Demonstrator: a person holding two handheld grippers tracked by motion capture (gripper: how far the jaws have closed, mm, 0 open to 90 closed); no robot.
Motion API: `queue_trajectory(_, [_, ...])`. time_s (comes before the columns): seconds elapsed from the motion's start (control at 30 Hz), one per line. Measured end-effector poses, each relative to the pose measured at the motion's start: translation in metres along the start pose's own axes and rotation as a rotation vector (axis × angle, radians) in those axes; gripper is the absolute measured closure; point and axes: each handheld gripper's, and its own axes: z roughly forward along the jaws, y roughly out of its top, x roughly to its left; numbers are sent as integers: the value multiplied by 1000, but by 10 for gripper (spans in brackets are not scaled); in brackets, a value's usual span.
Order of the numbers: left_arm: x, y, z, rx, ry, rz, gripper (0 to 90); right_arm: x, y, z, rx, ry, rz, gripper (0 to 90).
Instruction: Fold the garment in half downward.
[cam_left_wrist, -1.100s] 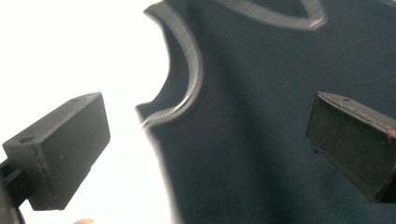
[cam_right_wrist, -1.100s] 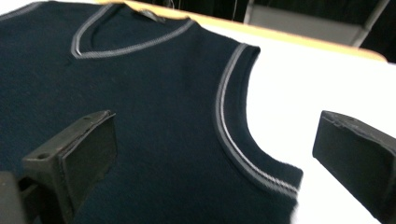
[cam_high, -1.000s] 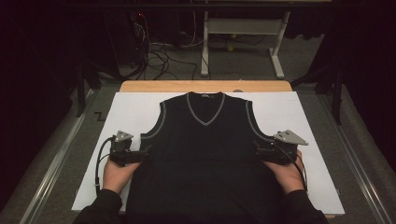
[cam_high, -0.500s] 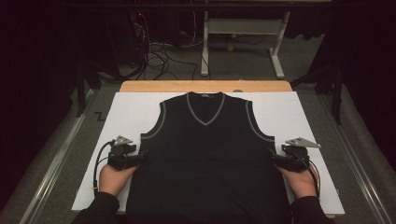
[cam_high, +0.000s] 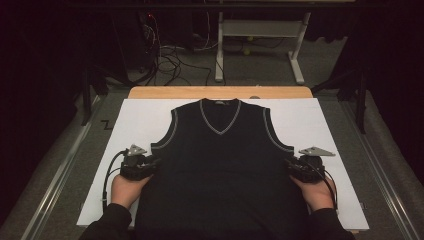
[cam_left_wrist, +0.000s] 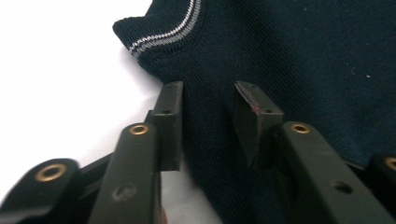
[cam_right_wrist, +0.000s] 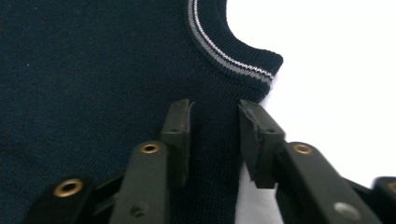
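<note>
A dark navy sleeveless V-neck vest (cam_high: 222, 170) with grey-striped trim lies flat, front up, on the white sheet (cam_high: 135, 125). My left gripper (cam_high: 156, 164) rests at the vest's left side just below the armhole. In the left gripper view its jaws (cam_left_wrist: 208, 100) straddle the side edge of the vest (cam_left_wrist: 303, 56); they have just been closing, and a gap still shows beside the pads. My right gripper (cam_high: 289, 167) mirrors it at the right side. Its jaws (cam_right_wrist: 215, 116) have also just been closing, with the edge of the vest (cam_right_wrist: 93, 60) between them.
The white sheet covers a wooden table whose far edge (cam_high: 220, 92) shows beyond the collar. Metal rails (cam_high: 60, 175) run along both sides. Cables (cam_high: 165, 55) and a white frame stand (cam_high: 260, 35) sit on the floor behind. Bare sheet lies left and right of the vest.
My right hand has slid a little outward and towards me along the vest's right side, and its grey plate lies flatter. The left hand has hardly moved.
</note>
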Motion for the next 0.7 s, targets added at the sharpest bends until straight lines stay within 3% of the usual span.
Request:
queue_trajectory(0.27, [5, 0, -1, -5, -22, -34, 780, 2, 0, 0, -6, 17, -16, 825])
queue_trajectory(0.5, [6, -1, -5, -38, -18, -29, 810, 1, 0, -6, -43, 15, -23, 859])
queue_trajectory(0.6, [12, -2, -12, -87, -28, -61, 813, 0, 0, -12, -77, 19, -21, 862])
queue_trajectory(0.7, [15, -3, -16, -98, -39, -72, 812, -1, 1, -16, -101, 20, -23, 862])
